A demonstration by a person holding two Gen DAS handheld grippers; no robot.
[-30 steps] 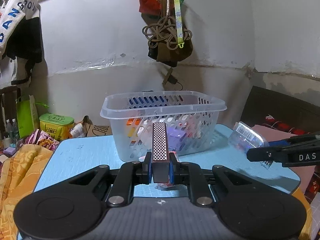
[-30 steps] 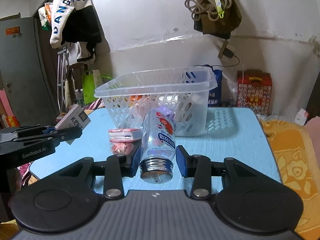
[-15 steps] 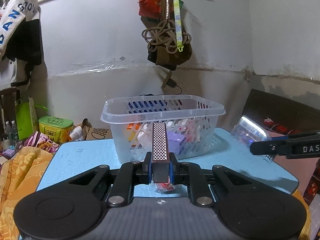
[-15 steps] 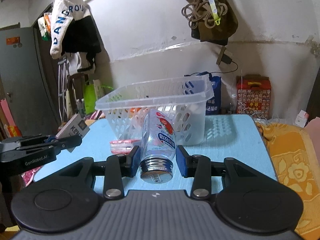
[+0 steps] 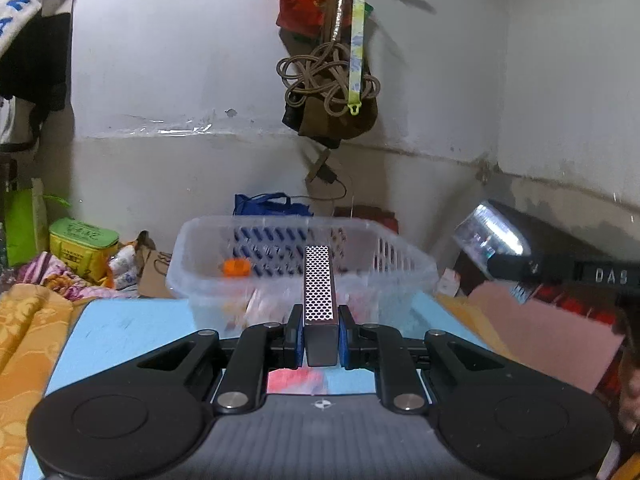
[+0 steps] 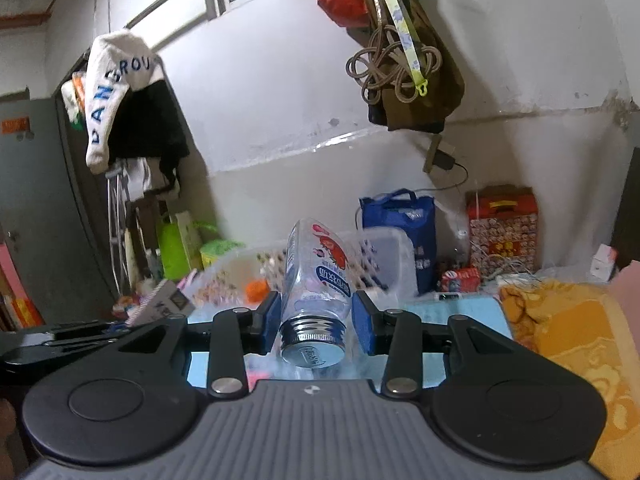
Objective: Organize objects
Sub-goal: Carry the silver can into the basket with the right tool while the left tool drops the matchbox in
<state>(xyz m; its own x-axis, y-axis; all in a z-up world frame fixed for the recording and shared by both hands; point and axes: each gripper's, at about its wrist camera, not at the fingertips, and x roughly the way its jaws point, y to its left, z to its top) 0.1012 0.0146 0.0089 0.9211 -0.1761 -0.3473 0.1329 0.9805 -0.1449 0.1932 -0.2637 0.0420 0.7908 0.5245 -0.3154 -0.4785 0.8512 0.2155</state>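
My left gripper is shut on a narrow grey box with a perforated metal face, held above the blue table in front of the clear plastic basket. The basket holds several small items, one with an orange cap. My right gripper is shut on a clear plastic bottle with a silver screw cap, cap toward the camera, raised near the basket. The bottle also shows at the right of the left wrist view. The box shows at the left of the right wrist view.
A red packet lies on the blue table under the left gripper. Orange patterned cloth covers the bed beside the table. A blue bag, a red box and a green tin stand behind the table.
Both grippers have risen with their loads. The basket now sits lower in both views and I look down over its rim. The right gripper's bottle has moved closer to the basket.
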